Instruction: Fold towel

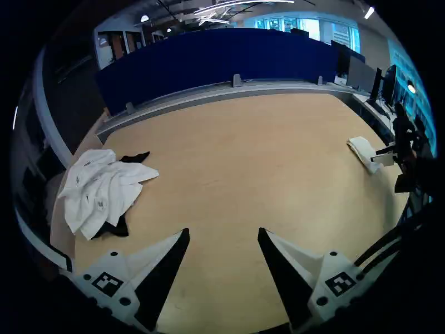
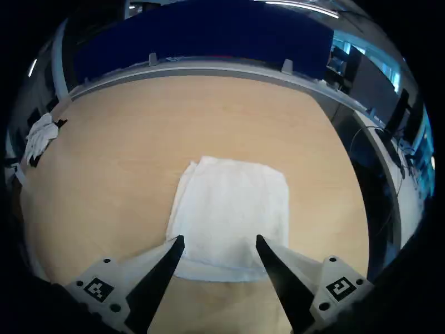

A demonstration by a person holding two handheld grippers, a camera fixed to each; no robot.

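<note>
- Fingers of my left claw (image 1: 223, 231) stand wide apart, with a broad gap between the dark tips. Nothing lies between them and they hold nothing.
- Under that gap there is bare wood: the pale table (image 1: 250, 145) runs away from me to a blue partition (image 1: 222, 55) along its far edge.
- To the left of my left claw, near the table's edge, lies a heap of white cloths (image 1: 103, 189), crumpled, with a dark cloth (image 1: 135, 158) poking out from beneath it at the top and bottom. It lies well apart from my fingers.
- My right claw (image 2: 219, 238) is spread about as wide and grips nothing.
- The towel (image 2: 231, 206) lies flat on the table straight ahead of my right claw, folded into a neat, roughly square pad with layered edges showing on its left side and near side.
- Both right fingertips sit over the towel's near edge, one toward each near corner. I cannot tell whether they touch the cloth or hover just above it.
- In the left gripper view the same towel lies small and far off to the right, close to the table's right edge.
</note>
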